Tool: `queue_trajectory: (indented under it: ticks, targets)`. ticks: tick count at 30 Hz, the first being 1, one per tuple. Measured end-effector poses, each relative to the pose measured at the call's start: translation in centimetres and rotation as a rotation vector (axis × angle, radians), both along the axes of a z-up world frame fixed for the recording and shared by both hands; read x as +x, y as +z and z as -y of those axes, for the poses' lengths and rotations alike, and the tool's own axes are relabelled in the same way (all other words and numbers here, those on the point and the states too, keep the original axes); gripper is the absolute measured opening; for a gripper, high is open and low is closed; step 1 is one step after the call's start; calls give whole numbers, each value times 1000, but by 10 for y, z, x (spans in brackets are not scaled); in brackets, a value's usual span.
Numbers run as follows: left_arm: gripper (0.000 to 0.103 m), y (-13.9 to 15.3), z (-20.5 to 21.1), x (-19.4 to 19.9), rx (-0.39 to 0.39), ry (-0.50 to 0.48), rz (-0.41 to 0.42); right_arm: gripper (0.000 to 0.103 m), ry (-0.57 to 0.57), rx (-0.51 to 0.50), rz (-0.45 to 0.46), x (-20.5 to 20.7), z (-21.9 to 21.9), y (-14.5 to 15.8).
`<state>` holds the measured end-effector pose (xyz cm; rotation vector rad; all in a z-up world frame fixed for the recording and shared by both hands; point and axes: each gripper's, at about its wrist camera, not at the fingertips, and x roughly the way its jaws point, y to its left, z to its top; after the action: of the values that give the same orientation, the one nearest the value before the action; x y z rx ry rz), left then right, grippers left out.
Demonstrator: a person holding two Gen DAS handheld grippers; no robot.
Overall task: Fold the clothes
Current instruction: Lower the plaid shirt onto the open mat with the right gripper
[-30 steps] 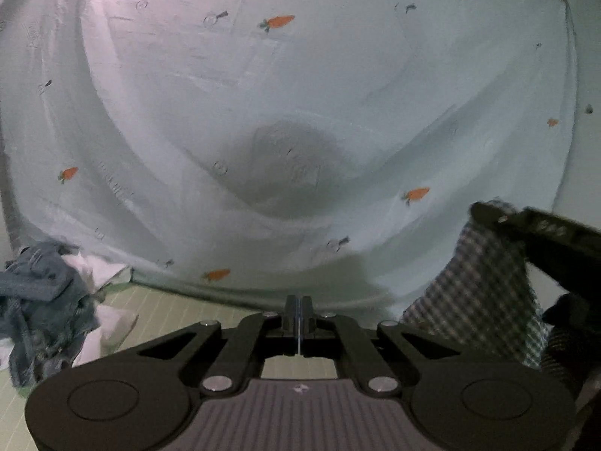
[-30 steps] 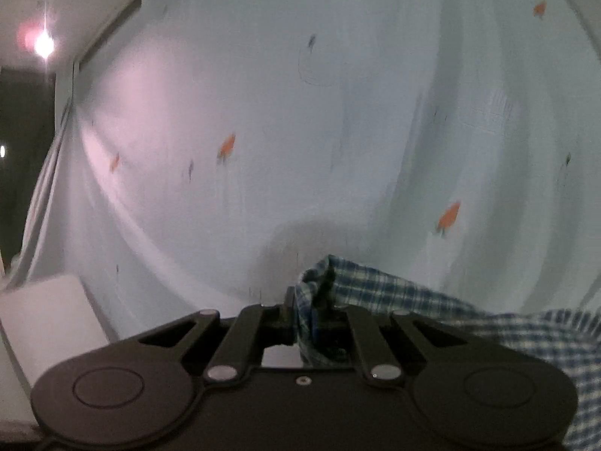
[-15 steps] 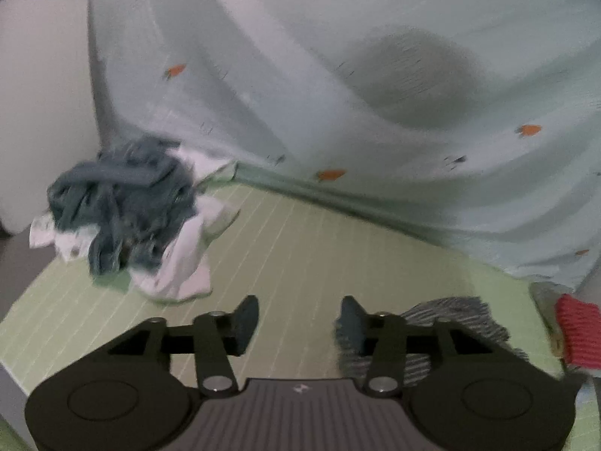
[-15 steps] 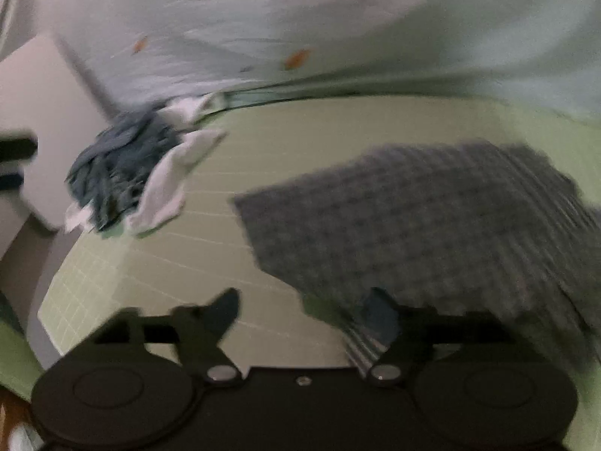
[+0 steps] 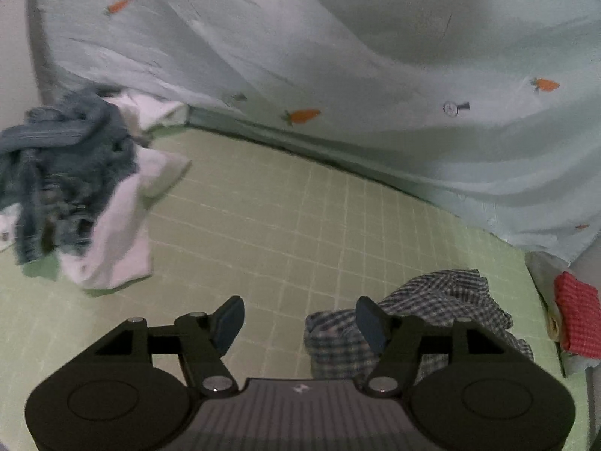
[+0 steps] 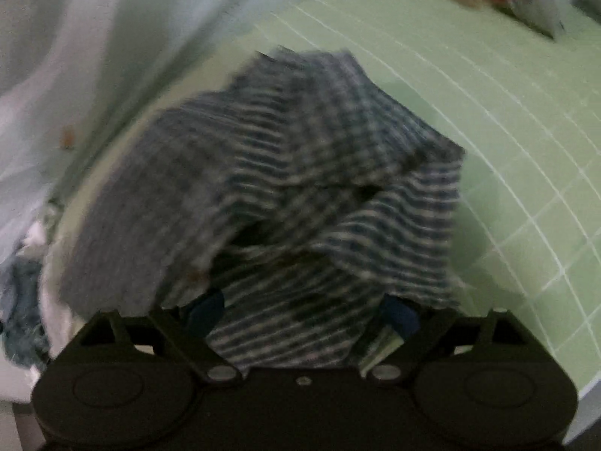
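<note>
Opening over the crumpled blue-and-white checked garment [image 6: 285, 173], the right gripper [image 6: 300, 314] grips nothing; left gripper [image 5: 300, 323] likewise opening, empty. Recommend spreading fabric flat on the green gridded mat [image 5: 285, 218] first.

Both wrist views are dim, with muted, slightly grainy colour. No lamp or glare is visible. Fisheye distortion bends the grid lines of the green mat [image 5: 285, 225] into arcs, and black corners frame each picture. In the left wrist view, soft shadows lie on the pale curtain [image 5: 413, 75] beyond the tongs; focus is fair. In the right wrist view, the checked cloth [image 6: 300, 173] just ahead of the tongs is heavily motion-blurred, its pattern smeared into streaks.
</note>
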<state>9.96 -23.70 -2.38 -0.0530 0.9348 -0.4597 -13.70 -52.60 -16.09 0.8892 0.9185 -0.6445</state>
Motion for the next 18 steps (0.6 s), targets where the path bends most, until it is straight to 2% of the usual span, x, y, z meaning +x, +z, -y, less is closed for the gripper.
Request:
queue_trajectory:
  ticks: [3, 5, 8, 10, 14, 18]
  targets:
    - [66, -14, 28, 22, 42, -33, -29, 92, 7, 29, -20, 25, 12, -13]
    - [66, -21, 40, 35, 70, -48, -37, 92, 80, 5, -49, 56, 16, -19]
    - [67, -36, 48, 52, 82, -48, -80, 93, 223, -98, -137, 112, 20, -24]
    - [67, -52, 50, 61, 103, -39, -114, 93, 328, -164, -165, 150, 25, -25]
    - [67, -85, 44, 70, 146, -4, -204, 93, 525, -299, -98, 223, 36, -24]
    - [67, -109, 38, 76, 135, 29, -287, 98, 610, -485, -96, 286, 34, -16]
